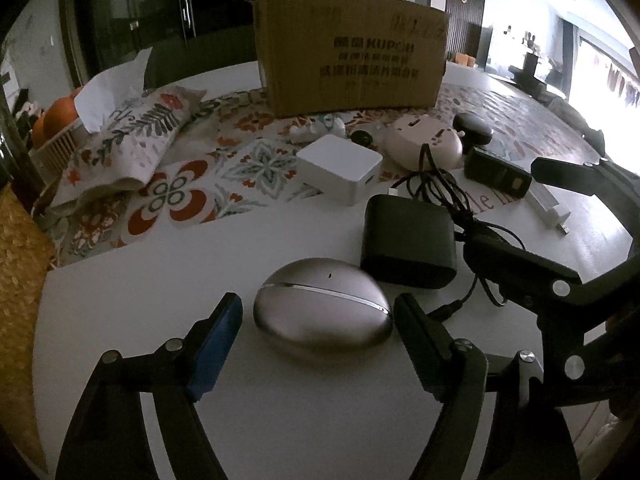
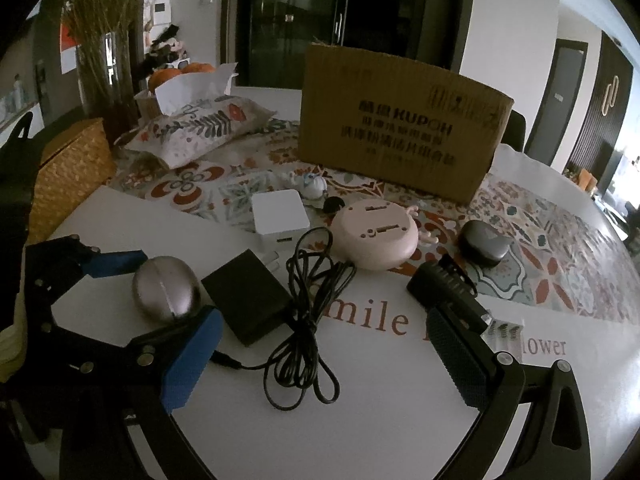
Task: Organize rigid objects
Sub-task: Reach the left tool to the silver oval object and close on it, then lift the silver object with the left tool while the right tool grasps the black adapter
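A silver oval case [image 1: 320,312] lies on the white mat [image 1: 140,304], between the blue pads of my left gripper [image 1: 320,322]. The jaws stand close on both sides of it, with a thin gap on the left. In the right wrist view the case [image 2: 166,294] sits at the left. My right gripper [image 2: 324,356] hangs wide open over the coiled black cable [image 2: 308,320], beside the black adapter [image 2: 248,296]. In the left wrist view, the right gripper [image 1: 504,208] shows at the right, past the black adapter [image 1: 408,240].
A cardboard box [image 2: 400,128] stands at the back. In front of it are a white cube charger [image 2: 280,216], a pink round device [image 2: 376,236], a dark earbud case [image 2: 484,244] and a small black device [image 2: 444,284]. A tissue pouch [image 2: 200,128] and wicker basket [image 2: 72,168] lie left.
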Available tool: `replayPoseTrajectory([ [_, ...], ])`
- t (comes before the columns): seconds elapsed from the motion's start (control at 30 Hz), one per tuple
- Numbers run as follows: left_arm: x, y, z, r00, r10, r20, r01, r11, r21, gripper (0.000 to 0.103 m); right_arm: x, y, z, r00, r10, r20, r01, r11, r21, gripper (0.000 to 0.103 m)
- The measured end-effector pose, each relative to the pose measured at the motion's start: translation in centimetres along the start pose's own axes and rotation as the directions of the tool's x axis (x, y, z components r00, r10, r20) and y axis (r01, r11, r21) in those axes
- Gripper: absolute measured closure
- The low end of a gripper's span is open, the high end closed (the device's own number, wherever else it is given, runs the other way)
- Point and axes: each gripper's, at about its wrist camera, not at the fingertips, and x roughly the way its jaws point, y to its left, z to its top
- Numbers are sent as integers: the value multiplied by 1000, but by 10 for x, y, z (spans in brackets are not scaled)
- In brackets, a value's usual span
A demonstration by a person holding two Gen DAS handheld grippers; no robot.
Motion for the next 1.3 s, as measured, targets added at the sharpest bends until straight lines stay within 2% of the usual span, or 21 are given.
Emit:
replayPoseTrajectory([
  [0.2, 4, 1, 1, 1000, -13, -10, 13, 1000, -2, 33, 5, -3, 0, 1000, 5, -10, -5, 1000, 17, 0],
  [0.27, 4, 0, 2, 1000, -16, -7, 16, 1000, -1, 38, 6, -4, 0, 1000, 3, -13, -3, 1000, 24, 0],
  [0.5, 2, 0, 1, 1000, -6, -5, 6, 1000, -22, 38, 7, -6, 0, 1000, 1, -16, 0, 1000, 29, 0],
  [0.63, -5, 3, 0, 1000, 23, -3, -23, 998, -53, 38, 6, -5, 1, 1000, 6, -12, -6, 1000, 27, 0],
  [0.83, -18, 9, -4, 997, 81, 15, -79, 992, -103, 39, 5, -3, 4, 998, 55, -1, -55, 998, 23, 0],
  [1.0, -21, 14, -9, 996, 82, 24, -78, 987, -139, 39, 10, 0, 5, 995, 93, -23, -92, 995, 35, 0],
  [1.3, -36, 13, -7, 988, 143, 63, -134, 982, -137, 39, 10, 0, 8, 992, 120, -27, -119, 991, 53, 0],
])
